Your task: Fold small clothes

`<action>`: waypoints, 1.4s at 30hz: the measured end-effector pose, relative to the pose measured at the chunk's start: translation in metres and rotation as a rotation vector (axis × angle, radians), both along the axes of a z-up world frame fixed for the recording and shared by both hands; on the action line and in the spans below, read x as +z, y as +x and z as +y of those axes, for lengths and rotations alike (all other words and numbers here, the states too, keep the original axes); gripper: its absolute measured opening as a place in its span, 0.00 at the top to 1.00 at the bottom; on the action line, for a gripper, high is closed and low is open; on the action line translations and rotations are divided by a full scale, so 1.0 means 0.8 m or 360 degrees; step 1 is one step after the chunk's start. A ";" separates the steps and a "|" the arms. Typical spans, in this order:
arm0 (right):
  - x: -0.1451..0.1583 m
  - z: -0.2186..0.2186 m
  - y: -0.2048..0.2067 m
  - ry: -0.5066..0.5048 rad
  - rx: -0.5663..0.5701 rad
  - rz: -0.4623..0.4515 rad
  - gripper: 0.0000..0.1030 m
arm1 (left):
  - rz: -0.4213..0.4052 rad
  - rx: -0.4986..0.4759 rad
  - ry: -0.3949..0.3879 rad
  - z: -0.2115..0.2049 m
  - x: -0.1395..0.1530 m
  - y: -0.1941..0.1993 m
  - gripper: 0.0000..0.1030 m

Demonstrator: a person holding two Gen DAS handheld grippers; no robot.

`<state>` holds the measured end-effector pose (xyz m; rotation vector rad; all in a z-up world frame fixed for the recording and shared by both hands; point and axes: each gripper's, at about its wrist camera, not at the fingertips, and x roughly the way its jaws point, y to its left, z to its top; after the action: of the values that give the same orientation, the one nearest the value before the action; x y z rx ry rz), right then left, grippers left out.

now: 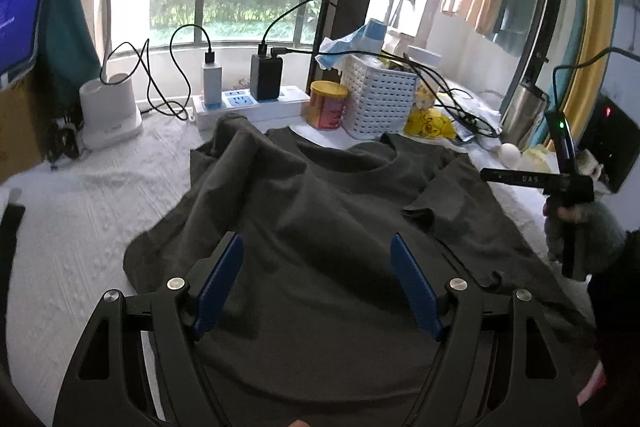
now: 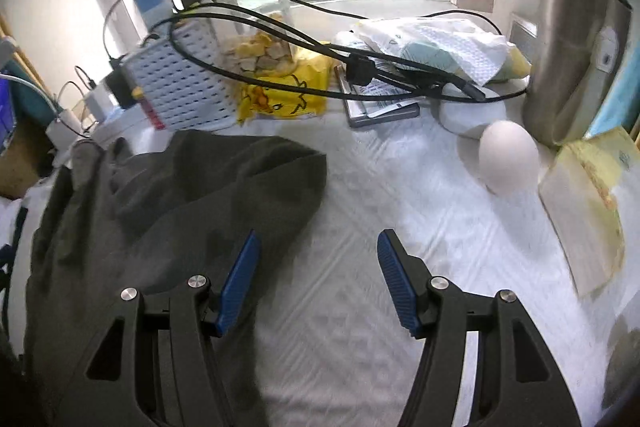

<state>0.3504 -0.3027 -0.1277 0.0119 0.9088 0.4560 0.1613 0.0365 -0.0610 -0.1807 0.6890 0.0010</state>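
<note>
A dark grey T-shirt (image 1: 320,211) lies rumpled on the white cloth-covered table (image 1: 92,211), collar toward the window. My left gripper (image 1: 318,247) is open and empty, hovering over the shirt's lower middle. In the right wrist view the shirt's right sleeve and side (image 2: 180,195) lie at the left. My right gripper (image 2: 318,247) is open and empty, its left finger over the shirt's edge and its right finger over bare table (image 2: 400,211). The right gripper's handle (image 1: 560,183) shows at the right edge of the left wrist view.
Along the back stand a white basket (image 1: 378,99), a red-yellow can (image 1: 328,105), a power strip with chargers (image 1: 248,103), a white lamp base (image 1: 108,115) and loose cables (image 2: 320,59). An egg-shaped white object (image 2: 508,157), a steel flask (image 2: 572,39) and a yellow bag (image 2: 280,95) sit near the right.
</note>
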 end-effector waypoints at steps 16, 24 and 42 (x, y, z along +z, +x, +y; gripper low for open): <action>-0.011 0.043 0.023 -0.0115 0.0197 -0.0080 0.92 | 0.0145 0.0209 0.0086 0.052 -0.034 0.057 0.24; 0.008 0.024 0.052 -0.0326 0.0142 -0.0220 0.94 | 0.0133 0.0254 0.0134 0.070 -0.021 0.062 0.24; 0.030 0.011 0.036 -0.0330 0.0109 -0.0258 0.52 | 0.0282 0.0268 0.0182 0.137 -0.042 0.066 0.24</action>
<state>0.3789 -0.2939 -0.1037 -0.2429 0.7945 0.4178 0.2137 0.1464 -0.0946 -0.1290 0.8464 0.2195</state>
